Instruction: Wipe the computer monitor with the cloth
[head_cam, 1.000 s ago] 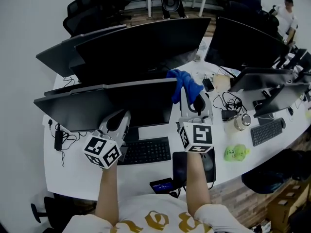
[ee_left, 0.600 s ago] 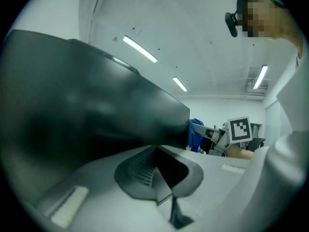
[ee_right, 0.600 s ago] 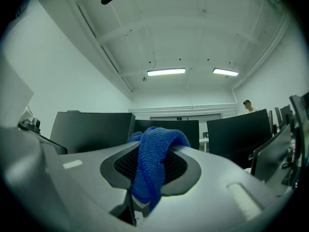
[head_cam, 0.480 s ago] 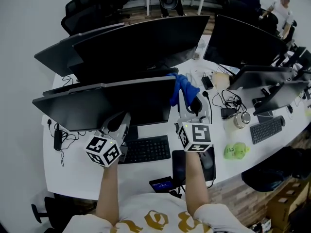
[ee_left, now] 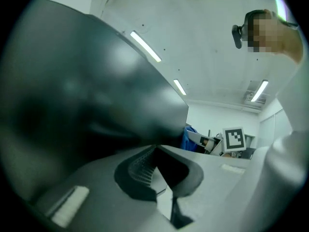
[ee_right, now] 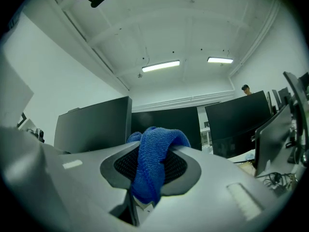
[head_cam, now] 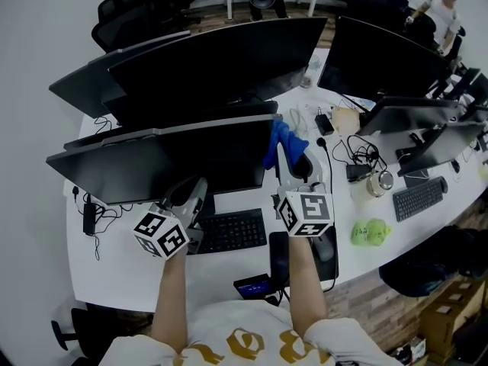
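Blue cloth (head_cam: 283, 139) is pinched in the right gripper (head_cam: 292, 161), whose jaws are closed tight on it; a fold bulges out above the pads and a tail hangs below. It sits at the right edge of the nearest monitor (head_cam: 152, 166), touching or just beside the screen's side. The left gripper (head_cam: 194, 188) is closed with nothing between its jaws, held close under that monitor's lower edge. One cloth and two grippers are in view. On the curved white surface (head_cam: 229, 269) lie two keyboards (head_cam: 226, 232) (head_cam: 418, 199) and one green bundle (head_cam: 370, 237); about six monitors stand there, overlapping farther back.
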Available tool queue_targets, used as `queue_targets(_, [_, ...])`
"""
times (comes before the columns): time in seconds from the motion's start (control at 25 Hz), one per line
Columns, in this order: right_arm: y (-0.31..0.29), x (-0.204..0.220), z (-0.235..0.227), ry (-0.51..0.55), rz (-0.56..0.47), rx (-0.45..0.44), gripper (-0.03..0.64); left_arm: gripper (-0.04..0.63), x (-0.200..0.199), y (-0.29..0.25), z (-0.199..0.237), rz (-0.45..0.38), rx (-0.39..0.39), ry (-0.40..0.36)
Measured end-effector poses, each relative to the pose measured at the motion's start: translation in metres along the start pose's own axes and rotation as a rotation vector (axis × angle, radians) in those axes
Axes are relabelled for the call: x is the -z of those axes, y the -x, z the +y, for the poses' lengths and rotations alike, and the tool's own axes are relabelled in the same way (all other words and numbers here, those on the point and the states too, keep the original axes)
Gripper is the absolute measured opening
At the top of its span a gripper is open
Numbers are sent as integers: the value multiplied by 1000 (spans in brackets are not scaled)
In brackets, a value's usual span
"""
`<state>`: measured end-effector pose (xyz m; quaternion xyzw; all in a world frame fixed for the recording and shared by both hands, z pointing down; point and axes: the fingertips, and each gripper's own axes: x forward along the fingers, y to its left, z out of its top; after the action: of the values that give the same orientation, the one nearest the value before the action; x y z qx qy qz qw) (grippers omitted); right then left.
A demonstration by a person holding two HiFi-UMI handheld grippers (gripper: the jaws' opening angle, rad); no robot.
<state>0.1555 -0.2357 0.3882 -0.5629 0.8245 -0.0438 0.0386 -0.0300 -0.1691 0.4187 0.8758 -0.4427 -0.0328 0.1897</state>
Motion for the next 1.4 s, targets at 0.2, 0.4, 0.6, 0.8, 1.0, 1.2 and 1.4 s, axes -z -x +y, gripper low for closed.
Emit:
queue_targets(0.2, [0, 14, -2, -29, 26, -4, 121, 1, 8, -1, 8, 8, -36, -6])
queue_targets(0.4, [1, 27, -3, -55, 47, -7, 121, 1, 15, -3, 10, 18, -39, -4])
queue_targets(0.6, [3, 41, -4, -69, 73, -6, 121, 1, 20, -4, 10, 31, -40, -9])
queue_targets(0.8, [4, 53, -4, -79, 90, -8, 121, 1, 26, -5, 12, 34, -47, -19])
queue_targets(1.0, [6, 62, -5, -90, 106, -3, 121, 0, 36, -7, 7, 80, -33, -72])
queue_targets(1.2, [7, 74, -6, -98, 127, -4, 123, 0, 42, -8, 9, 86, -40, -61])
queue_targets(1.4, [9, 85, -6, -119, 138, -5, 121, 1, 49, -8, 13, 98, -50, -52])
